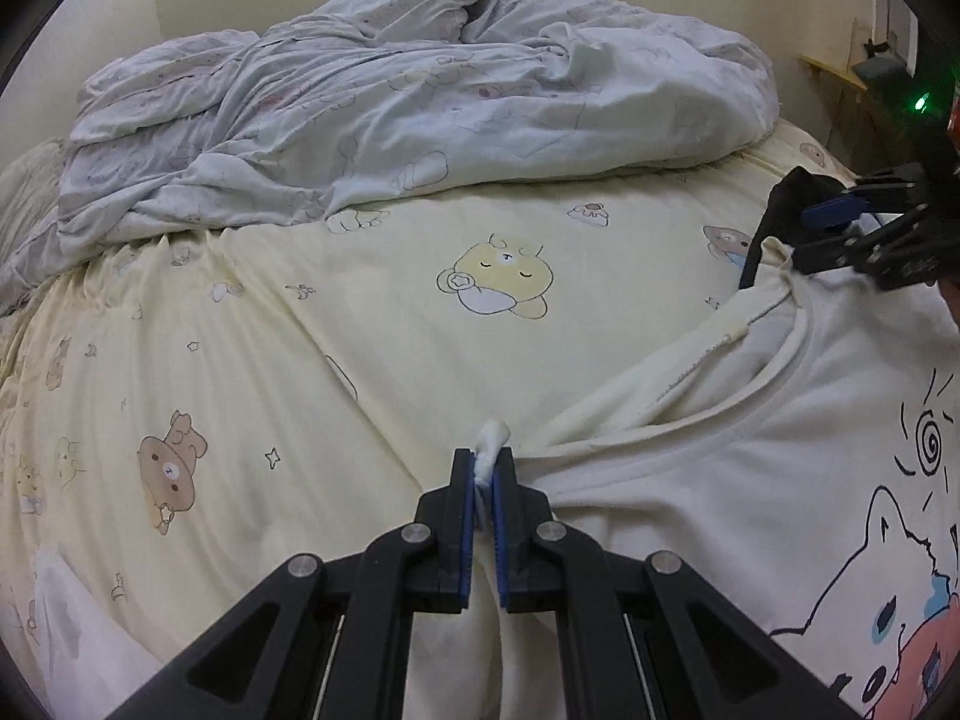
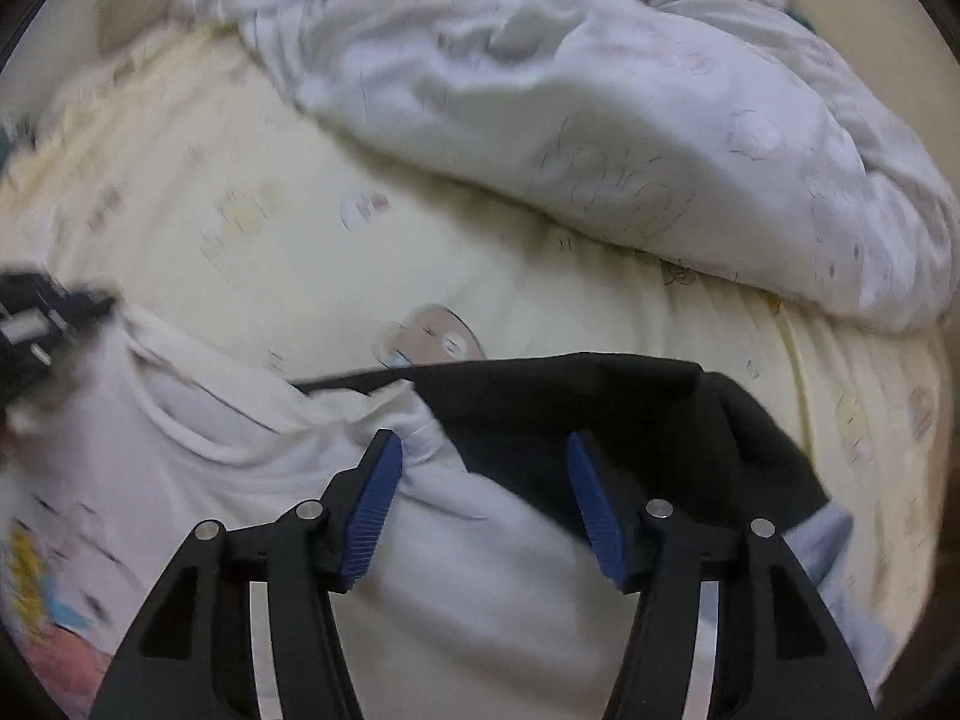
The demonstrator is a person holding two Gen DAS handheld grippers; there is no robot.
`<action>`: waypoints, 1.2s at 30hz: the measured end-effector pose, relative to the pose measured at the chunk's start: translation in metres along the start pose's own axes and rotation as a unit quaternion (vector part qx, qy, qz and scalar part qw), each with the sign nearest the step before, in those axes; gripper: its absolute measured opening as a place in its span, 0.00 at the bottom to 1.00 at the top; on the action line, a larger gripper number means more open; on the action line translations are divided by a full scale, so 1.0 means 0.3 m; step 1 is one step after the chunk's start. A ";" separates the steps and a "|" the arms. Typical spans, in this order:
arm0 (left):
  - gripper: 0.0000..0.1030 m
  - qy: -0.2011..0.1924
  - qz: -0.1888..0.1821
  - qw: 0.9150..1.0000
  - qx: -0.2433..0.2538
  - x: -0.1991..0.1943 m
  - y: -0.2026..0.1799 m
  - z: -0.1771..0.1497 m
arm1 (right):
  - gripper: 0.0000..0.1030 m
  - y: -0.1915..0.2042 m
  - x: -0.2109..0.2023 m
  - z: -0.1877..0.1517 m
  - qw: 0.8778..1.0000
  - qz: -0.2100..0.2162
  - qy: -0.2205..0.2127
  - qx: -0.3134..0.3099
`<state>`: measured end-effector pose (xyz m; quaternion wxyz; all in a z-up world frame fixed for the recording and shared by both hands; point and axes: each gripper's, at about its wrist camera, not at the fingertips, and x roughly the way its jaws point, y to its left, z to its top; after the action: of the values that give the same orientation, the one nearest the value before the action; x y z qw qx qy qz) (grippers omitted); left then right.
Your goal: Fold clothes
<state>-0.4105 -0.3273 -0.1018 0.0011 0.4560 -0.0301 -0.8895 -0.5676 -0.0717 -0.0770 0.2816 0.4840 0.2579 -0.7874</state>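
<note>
Pinching a tuft of white cloth near the collar, the left gripper [image 1: 485, 468] has its blue pads clenched on the cream T-shirt [image 1: 780, 420], whose cartoon print faces up. The right gripper [image 2: 485, 468] stands spread wide over the shirt's other shoulder, where a black garment [image 2: 600, 414] lies partly on it; its pads grasp nothing. The shirt lies front up on the near side of the bed [image 1: 300, 324], collar wrinkled, with no fold visible, so folding seems unfinished. Farther off, a rumpled pale duvet [image 1: 390, 108] fills the bed's far edge.
</note>
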 end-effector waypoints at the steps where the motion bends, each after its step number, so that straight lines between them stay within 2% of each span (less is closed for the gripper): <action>1: 0.05 -0.001 -0.002 1.000 0.000 0.000 0.002 -0.002 | 0.39 0.012 0.006 -0.011 1.000 0.010 0.005 -0.015; 2: 0.05 -0.003 -0.005 1.000 0.000 0.000 0.004 -0.005 | 0.09 0.023 0.009 -0.020 0.999 0.019 0.012 -0.024; 3: 0.05 -0.005 -0.008 1.000 -0.001 0.000 0.007 -0.008 | 0.04 0.036 0.006 -0.030 0.999 0.025 0.015 -0.036; 6: 0.05 -0.015 -0.021 1.000 -0.006 -0.012 0.020 -0.017 | 0.02 0.069 -0.060 -0.066 0.997 0.023 -0.016 -0.074; 8: 0.05 -0.028 -0.030 0.999 -0.012 -0.031 0.030 -0.022 | 0.02 0.049 -0.132 -0.079 0.996 0.002 -0.060 -0.060; 11: 0.05 -0.069 -0.042 0.997 -0.012 -0.090 0.024 -0.023 | 0.01 0.022 -0.261 -0.087 0.991 -0.016 -0.132 -0.033; 13: 0.05 -0.085 -0.029 0.996 -0.007 -0.110 0.014 -0.009 | 0.01 0.021 -0.310 -0.074 0.986 -0.035 -0.160 -0.025; 15: 0.05 -0.087 -0.013 0.996 -0.009 -0.106 0.011 0.013 | 0.01 0.023 -0.253 -0.057 0.989 -0.046 -0.136 -0.020; 18: 0.05 -0.049 0.004 0.998 -0.028 -0.037 0.025 0.043 | 0.01 0.026 -0.166 -0.032 0.993 -0.063 -0.100 -0.013; 22: 0.06 -0.002 -0.008 0.999 -0.051 0.061 0.036 0.060 | 0.01 0.029 -0.051 0.002 0.995 -0.086 -0.051 -0.002; 24: 0.09 -0.002 -0.019 0.998 -0.058 0.065 0.052 0.070 | 0.01 0.010 -0.013 0.012 0.995 -0.091 -0.027 0.015; 26: 0.23 -0.021 -0.024 0.997 -0.072 0.020 0.091 0.072 | 0.04 -0.024 -0.034 0.020 0.993 -0.101 -0.038 0.040; 27: 0.27 -0.032 -0.027 0.996 -0.080 -0.004 0.113 0.072 | 0.15 -0.044 -0.053 0.022 0.992 -0.102 -0.046 0.054; 28: 0.31 -0.044 -0.023 0.995 -0.087 -0.037 0.150 0.069 | 0.24 -0.070 -0.087 0.021 0.991 -0.095 -0.057 0.073; 29: 0.31 -0.050 -0.021 0.994 -0.092 -0.067 0.186 0.063 | 0.30 -0.096 -0.122 0.019 0.990 -0.088 -0.068 0.091; 32: 0.31 -0.046 -0.035 0.994 -0.097 -0.150 0.284 0.022 | 0.30 -0.112 -0.230 -0.025 0.988 -0.016 -0.097 0.118; 36: 0.31 -0.025 -0.045 0.997 -0.051 -0.248 0.379 -0.069 | 0.30 0.011 -0.359 -0.170 0.985 0.066 -0.114 0.110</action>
<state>-0.3530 -0.4396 -0.0472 -0.0163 0.4338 0.0354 -0.9002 -0.4937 -0.0186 -0.0001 0.3056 0.4349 0.1031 -0.8407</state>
